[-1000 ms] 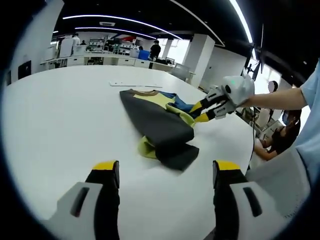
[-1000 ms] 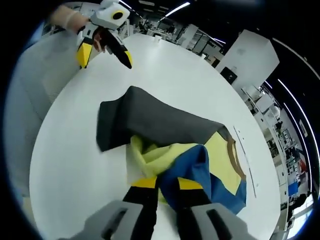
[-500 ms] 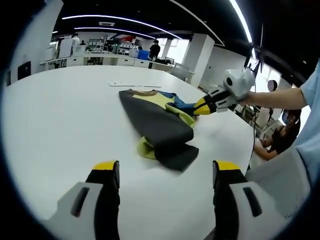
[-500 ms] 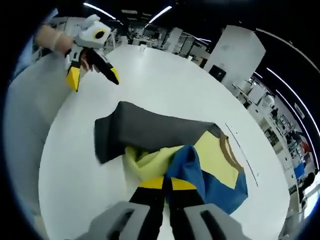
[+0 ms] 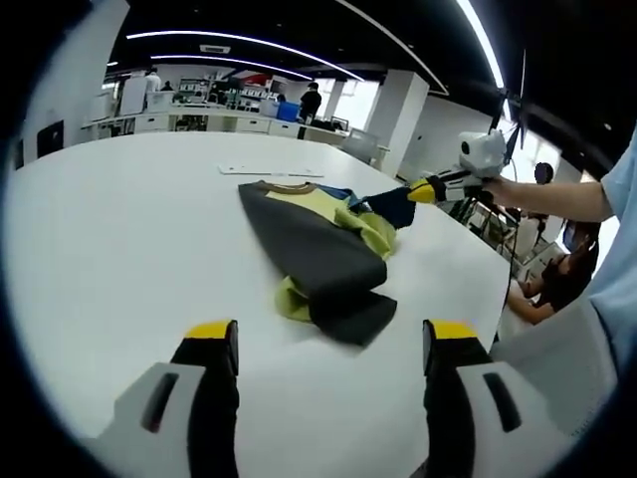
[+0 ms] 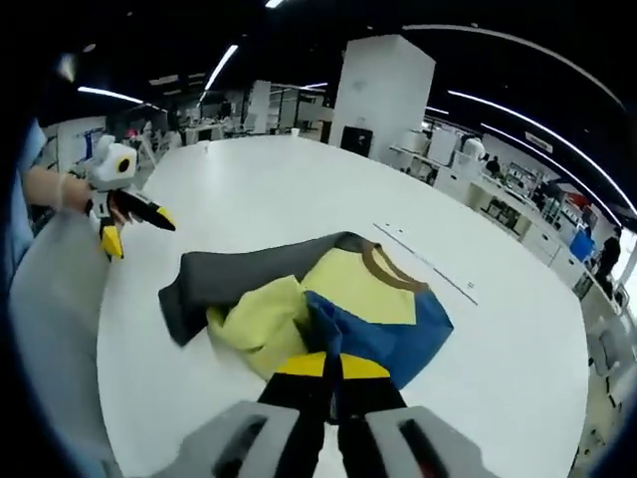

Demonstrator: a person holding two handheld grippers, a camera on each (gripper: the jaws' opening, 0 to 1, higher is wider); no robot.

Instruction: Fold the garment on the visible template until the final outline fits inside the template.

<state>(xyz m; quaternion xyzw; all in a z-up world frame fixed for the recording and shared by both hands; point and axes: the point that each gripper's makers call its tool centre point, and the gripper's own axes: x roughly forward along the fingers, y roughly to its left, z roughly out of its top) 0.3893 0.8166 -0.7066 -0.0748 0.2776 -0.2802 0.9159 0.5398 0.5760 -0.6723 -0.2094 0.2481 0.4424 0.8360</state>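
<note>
Closest to me in the left gripper view, my left gripper (image 5: 328, 344) hangs over bare white table (image 5: 119, 229) with its jaws spread wide and nothing between them. Just past it lies the garment (image 5: 318, 249), a crumpled shirt with a dark grey panel folded across the near side, yellow fabric bunched beneath it and a brown collar at the far end. Beyond the collar, a thin pale strip (image 5: 269, 170) lies flat on the tabletop; I cannot tell whether it belongs to the template. Further right, my right gripper (image 5: 430, 189) holds the blue part of the shirt lifted off the table.

In the right gripper view, the right gripper (image 6: 331, 366) has its yellow-tipped jaws pinched together on the blue fabric at the garment's (image 6: 328, 299) near edge. The yellow and grey sections spread away from the grip, and the collar points toward the far side. To the left, well apart from the cloth, the left gripper (image 6: 134, 214) hovers above the table (image 6: 299, 189) edge, jaws apart. Desks and shelving stand in the background, too small to tell their contents.
</note>
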